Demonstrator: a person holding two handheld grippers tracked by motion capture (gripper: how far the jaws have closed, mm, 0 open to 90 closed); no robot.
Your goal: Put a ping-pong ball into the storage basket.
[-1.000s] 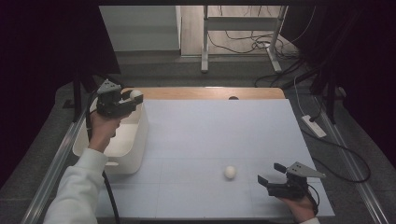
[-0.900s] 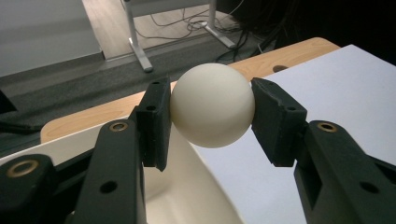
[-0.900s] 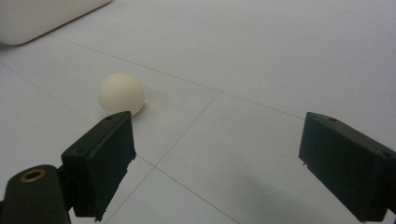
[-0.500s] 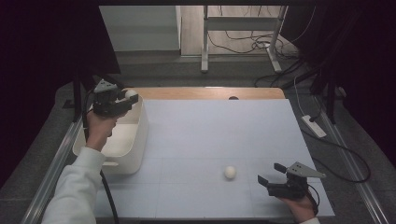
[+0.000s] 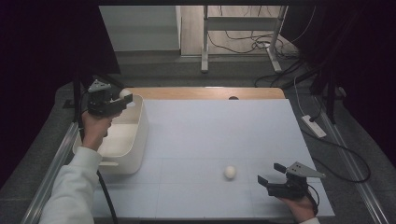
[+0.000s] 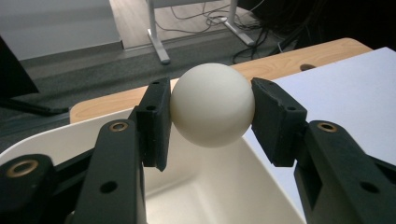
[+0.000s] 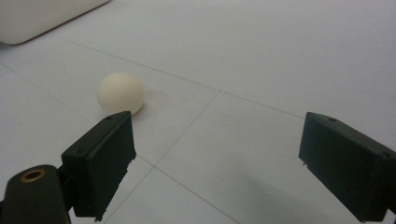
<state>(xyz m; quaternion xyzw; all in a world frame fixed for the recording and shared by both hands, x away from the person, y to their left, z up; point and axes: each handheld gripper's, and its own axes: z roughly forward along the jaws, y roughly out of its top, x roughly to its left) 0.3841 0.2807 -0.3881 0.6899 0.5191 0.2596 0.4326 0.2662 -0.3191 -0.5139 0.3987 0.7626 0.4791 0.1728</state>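
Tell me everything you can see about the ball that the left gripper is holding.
The ball is plain cream-white, smooth and matte, a small round sphere with no markings, like a table-tennis ball. It is clamped at its sides between the two black pads of the left gripper, lifted clear above the open white bin near the bin's far corner. Nothing else touches it.

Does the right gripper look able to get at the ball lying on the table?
Probably yes. The right gripper stands open beside the ball on the table, with bare table between them and nothing in the way.
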